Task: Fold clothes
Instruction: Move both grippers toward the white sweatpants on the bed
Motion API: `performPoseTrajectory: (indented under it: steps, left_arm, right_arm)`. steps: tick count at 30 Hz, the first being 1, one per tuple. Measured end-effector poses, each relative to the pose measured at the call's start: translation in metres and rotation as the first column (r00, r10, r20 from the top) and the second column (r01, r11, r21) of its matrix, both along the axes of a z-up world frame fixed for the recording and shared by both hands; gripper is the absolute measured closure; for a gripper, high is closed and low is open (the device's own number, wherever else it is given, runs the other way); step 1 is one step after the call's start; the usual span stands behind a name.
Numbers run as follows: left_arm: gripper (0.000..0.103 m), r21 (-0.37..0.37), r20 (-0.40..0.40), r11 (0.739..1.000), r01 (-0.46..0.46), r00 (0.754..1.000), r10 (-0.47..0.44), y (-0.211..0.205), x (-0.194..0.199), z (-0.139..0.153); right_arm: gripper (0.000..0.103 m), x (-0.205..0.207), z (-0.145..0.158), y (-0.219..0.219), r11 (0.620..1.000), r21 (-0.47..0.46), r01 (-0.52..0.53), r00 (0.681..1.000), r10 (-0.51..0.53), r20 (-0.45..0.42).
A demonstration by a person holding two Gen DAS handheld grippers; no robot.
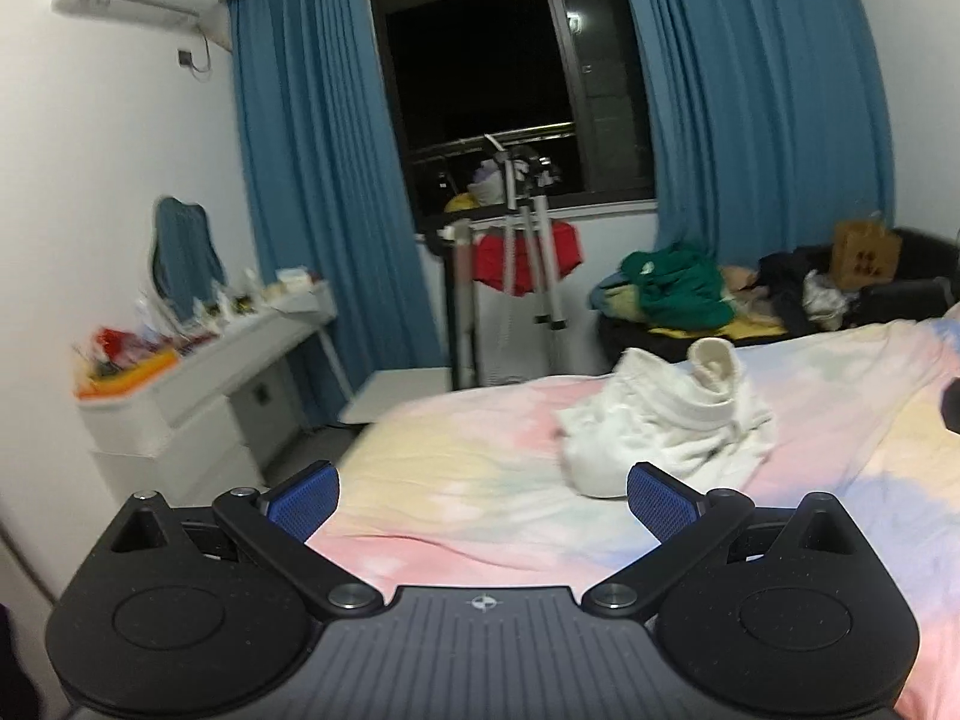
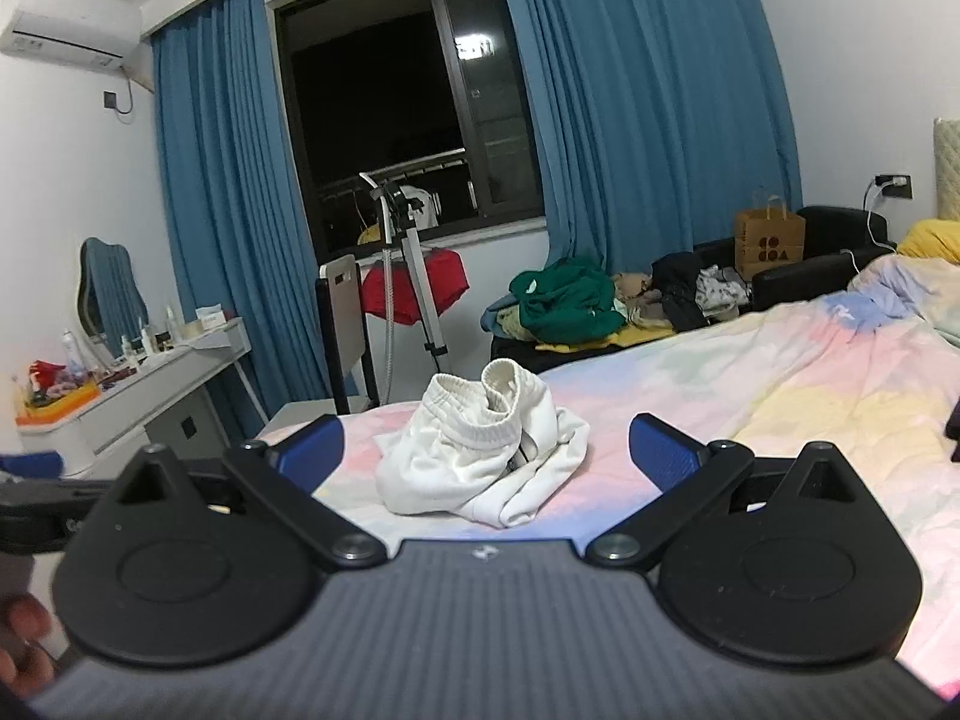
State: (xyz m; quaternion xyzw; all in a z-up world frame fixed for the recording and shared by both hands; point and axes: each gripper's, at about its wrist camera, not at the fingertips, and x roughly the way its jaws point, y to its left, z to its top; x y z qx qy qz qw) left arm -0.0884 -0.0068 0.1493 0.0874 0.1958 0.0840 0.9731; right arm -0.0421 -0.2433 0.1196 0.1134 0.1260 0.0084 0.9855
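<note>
Both sets of jaws stand spread wide and hold nothing, which suits a moment before any grasp. The right gripper point(image 2: 486, 456) points straight at the white garment point(image 2: 486, 456), so the crumpled heap sits framed between its blue pads point(image 2: 660, 456). The left gripper point(image 1: 483, 498) hangs over bare bedspread, the garment point(image 1: 660, 420) ahead and to its right. The garment lies bunched on the pastel bed point(image 2: 780, 372) near the foot end, waistband up, probably awaiting spreading flat. A cluttered white desk point(image 2: 150, 384) stands well apart by the wall.
</note>
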Motion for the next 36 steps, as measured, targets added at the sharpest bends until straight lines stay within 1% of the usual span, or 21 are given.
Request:
performPoseTrajectory:
  steps: [3, 6, 9, 11, 15, 19, 22, 26, 29, 31, 34, 36]
  left_arm:
    - [0.0, -0.043, -0.026, 0.999, -0.005, 1.0, 0.004, 0.01, -0.012, 0.02]
    - [0.0, -0.068, -0.02, 0.997, -0.031, 0.999, 0.029, 0.023, -0.025, 0.037]
    - [0.0, -0.1, -0.019, 0.995, -0.03, 0.999, 0.028, 0.033, -0.034, 0.049]
    - [0.0, -0.104, -0.006, 0.994, -0.019, 1.0, 0.019, 0.036, -0.037, 0.058]
    - [0.0, -0.113, -0.003, 0.993, -0.015, 1.0, 0.015, 0.034, -0.033, 0.073]
    - [0.0, -0.123, 0.008, 0.992, -0.014, 1.0, 0.015, 0.032, -0.03, 0.087]
    - [0.0, -0.136, 0.016, 0.991, -0.011, 1.0, 0.013, 0.031, -0.024, 0.098]
    - [0.0, -0.15, 0.027, 0.989, -0.019, 0.999, 0.024, 0.031, -0.001, 0.115]
    - [0.0, -0.143, 0.045, 0.99, 0.004, 0.999, 0.003, 0.03, 0.028, 0.121]
    - [0.0, -0.146, 0.033, 0.989, 0.003, 0.999, 0.001, 0.03, 0.053, 0.117]
    - [0.0, -0.163, 0.018, 0.987, 0.012, 1.0, -0.01, 0.031, 0.09, 0.105]
    - [0.0, -0.174, 0.013, 0.984, 0.029, 1.0, -0.028, 0.031, 0.113, 0.09]
  right_arm:
    - [0.0, -0.004, 0.009, 0.002, 1.0, 0.014, -0.005, 1.0, 0.006, -0.016]
    - [0.0, -0.008, 0.02, 0.007, 1.0, 0.016, -0.017, 1.0, 0.017, -0.02]
    - [0.0, -0.012, 0.026, 0.01, 0.999, 0.045, -0.027, 0.999, 0.029, -0.034]
    - [0.0, -0.016, 0.031, 0.012, 0.999, 0.046, -0.03, 0.999, 0.031, -0.022]
    - [0.0, -0.016, 0.042, 0.017, 0.999, 0.016, -0.037, 0.999, 0.037, -0.017]
    - [0.0, -0.008, 0.046, 0.016, 0.998, 0.039, -0.048, 0.998, 0.05, -0.04]
    - [0.0, -0.003, 0.051, 0.02, 0.998, 0.029, -0.054, 0.998, 0.055, -0.039]
    - [0.0, 0.007, 0.063, 0.032, 0.997, 0.025, -0.075, 0.997, 0.076, -0.035]
    - [0.0, 0.024, 0.077, 0.044, 0.998, -0.012, -0.062, 0.997, 0.061, -0.045]
    - [0.0, 0.034, 0.082, 0.045, 0.999, 0.023, -0.038, 0.997, 0.039, -0.067]
    - [0.0, 0.043, 0.08, 0.038, 0.99, 0.125, -0.058, 0.995, 0.067, -0.071]
    - [0.0, 0.052, 0.071, 0.033, 0.99, 0.139, -0.03, 0.995, 0.042, -0.088]
